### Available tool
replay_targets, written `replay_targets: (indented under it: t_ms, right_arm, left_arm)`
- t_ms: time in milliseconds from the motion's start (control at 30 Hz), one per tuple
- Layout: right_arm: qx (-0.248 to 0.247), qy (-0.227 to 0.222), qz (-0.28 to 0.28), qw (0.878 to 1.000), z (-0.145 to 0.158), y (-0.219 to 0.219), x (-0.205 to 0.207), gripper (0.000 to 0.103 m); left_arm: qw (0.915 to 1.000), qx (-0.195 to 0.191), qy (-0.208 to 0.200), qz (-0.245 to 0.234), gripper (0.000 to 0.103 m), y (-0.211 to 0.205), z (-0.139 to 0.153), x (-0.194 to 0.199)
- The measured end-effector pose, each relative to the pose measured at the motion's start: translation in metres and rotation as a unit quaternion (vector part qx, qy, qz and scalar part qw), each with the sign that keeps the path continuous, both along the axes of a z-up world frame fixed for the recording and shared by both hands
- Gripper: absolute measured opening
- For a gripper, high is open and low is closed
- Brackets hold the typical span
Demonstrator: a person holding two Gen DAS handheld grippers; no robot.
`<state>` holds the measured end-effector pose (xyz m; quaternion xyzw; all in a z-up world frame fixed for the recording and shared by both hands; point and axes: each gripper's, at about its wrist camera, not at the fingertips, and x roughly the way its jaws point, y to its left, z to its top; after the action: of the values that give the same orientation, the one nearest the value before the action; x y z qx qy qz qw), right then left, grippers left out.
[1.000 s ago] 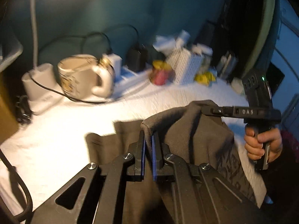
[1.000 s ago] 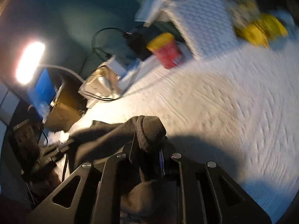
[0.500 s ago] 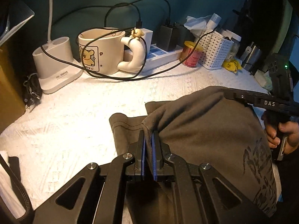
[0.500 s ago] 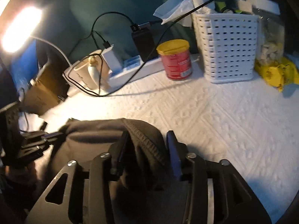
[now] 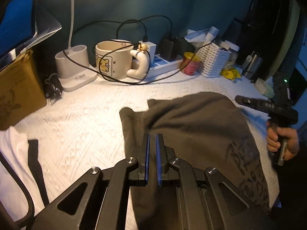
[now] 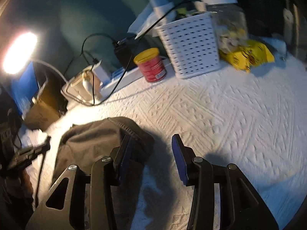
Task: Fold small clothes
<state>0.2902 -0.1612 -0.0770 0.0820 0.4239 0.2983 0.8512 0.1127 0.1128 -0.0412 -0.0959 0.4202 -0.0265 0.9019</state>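
Dark grey-brown cloth point(image 5: 195, 126), soft and matte like jersey, lies in a loose folded heap on the white cover point(image 5: 80, 126), with a faded black print across its near right part and a ribbed hem showing in the right wrist view. That cover is quilted, embossed with diamond and lattice patterns, and spreads over the whole work surface. Along the back edge, against a teal wall, stand a cream mug point(image 5: 115, 59) with a cartoon bear and a thick curved handle, a white lamp base point(image 5: 76, 71) with a thin bent neck, a white power strip point(image 5: 165, 63) with black chargers and looping black cables, a red tin point(image 6: 151, 65) with a yellow lid, a white perforated plastic basket point(image 6: 191, 46) and a crumpled yellow packet point(image 6: 247, 55). A brown cardboard box point(image 5: 17, 88) sits at the left. The left gripper point(image 5: 152, 140) points down over the cloth with its blue-lined jaws pressed nearly together; a fine thread seems to run between them, but no fold of cloth. The right gripper point(image 6: 151, 143) has its jaws spread wide, the left one touching the cloth's hem, nothing pinched. A hand point(image 5: 282, 140) holds its black handle at the cloth's far side.
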Motion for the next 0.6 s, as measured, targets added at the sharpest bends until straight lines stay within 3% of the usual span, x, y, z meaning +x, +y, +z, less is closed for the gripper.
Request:
replay_targets:
  t_ms: [100, 333, 400, 467, 600]
  right_arm:
    - [0.017, 0.001, -0.009, 1.000, -0.001, -0.007, 0.001, 0.045]
    - [0.040, 0.045, 0.042, 0.997, -0.020, 0.015, 0.012, 0.045]
    - [0.058, 0.069, 0.059, 0.994, -0.025, 0.023, 0.017, 0.034]
    - [0.069, 0.072, 0.070, 0.993, -0.025, 0.029, 0.019, 0.016]
    - [0.063, 0.032, 0.067, 0.995, -0.007, 0.033, 0.022, 0.012]
  left_arm:
    - [0.9999, -0.009, 0.013, -0.003, 0.006, -0.007, -0.008, -0.007]
    - [0.9990, -0.025, 0.036, 0.004, 0.006, -0.009, -0.023, -0.013]
    - [0.9989, -0.026, 0.039, 0.005, 0.006, -0.008, -0.026, -0.013]
    - [0.9988, -0.026, 0.041, 0.004, 0.006, -0.007, -0.028, -0.013]
    - [0.9988, -0.024, 0.041, 0.002, 0.006, -0.005, -0.028, -0.013]
